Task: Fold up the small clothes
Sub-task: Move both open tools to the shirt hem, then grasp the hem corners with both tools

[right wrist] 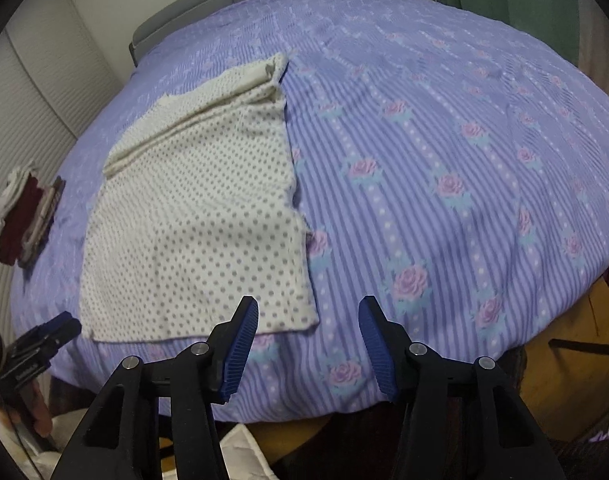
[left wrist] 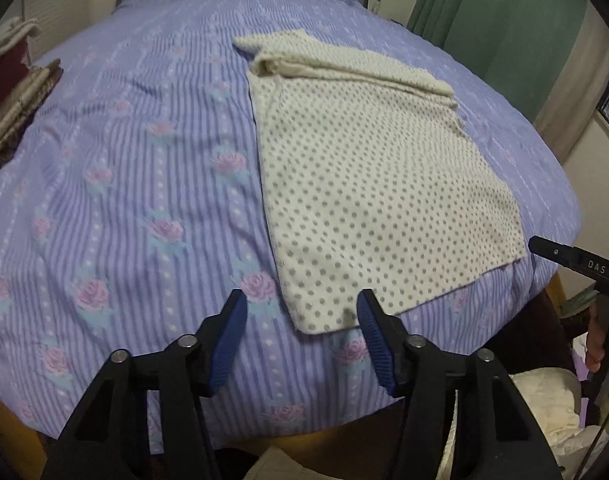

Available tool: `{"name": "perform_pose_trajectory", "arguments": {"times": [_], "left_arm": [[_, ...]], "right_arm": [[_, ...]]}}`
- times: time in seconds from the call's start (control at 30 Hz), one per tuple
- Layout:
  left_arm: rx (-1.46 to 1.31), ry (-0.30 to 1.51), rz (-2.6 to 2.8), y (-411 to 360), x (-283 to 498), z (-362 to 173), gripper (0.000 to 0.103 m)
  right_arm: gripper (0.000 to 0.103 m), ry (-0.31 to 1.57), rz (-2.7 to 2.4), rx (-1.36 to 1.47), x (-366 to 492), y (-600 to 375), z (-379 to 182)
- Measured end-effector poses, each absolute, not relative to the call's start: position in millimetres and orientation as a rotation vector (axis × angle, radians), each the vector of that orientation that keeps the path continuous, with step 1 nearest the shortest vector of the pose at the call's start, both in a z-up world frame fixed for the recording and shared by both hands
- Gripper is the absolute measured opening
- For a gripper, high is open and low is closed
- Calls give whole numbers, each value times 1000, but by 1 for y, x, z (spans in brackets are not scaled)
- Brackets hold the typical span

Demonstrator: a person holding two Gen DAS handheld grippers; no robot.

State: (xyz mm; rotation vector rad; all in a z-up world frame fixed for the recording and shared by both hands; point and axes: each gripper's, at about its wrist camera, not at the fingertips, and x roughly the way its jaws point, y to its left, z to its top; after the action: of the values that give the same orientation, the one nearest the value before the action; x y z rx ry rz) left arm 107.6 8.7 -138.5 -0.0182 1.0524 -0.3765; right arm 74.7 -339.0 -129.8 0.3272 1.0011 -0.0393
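1. One dotted cream garment lies partly folded on the striped bedspread, bunched at its 12 o'clock end.
2. Both the left gripper and right gripper hover at 6 o'clock, jaws wide, holding nothing.
3. Next, probably: pinch the near hem corners.

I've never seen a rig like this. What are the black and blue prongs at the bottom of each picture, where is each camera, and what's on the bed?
The prongs are two hand-held grippers; no robot arm is involved. Each picture comes from a fisheye camera on one gripper, looking along its fingers. The left gripper and the right gripper are both open and hold nothing. On the striped floral bedspread lies a cream polka-dot garment, spread flat with its far edge folded over. A stack of folded clothes sits at the bed's left edge.
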Motion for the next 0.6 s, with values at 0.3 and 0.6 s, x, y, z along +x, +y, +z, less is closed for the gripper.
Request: {"name": "perform_pose_trajectory", "arguments": {"times": [0.3, 0.6], "left_arm": [[-86, 1091, -417, 0, 117, -155, 45], [-165, 1120, -446, 6, 126, -154, 12]], "right_arm": [[42, 1025, -28, 340, 93, -330, -148], [10, 1026, -7, 367, 100, -326, -155]]}}
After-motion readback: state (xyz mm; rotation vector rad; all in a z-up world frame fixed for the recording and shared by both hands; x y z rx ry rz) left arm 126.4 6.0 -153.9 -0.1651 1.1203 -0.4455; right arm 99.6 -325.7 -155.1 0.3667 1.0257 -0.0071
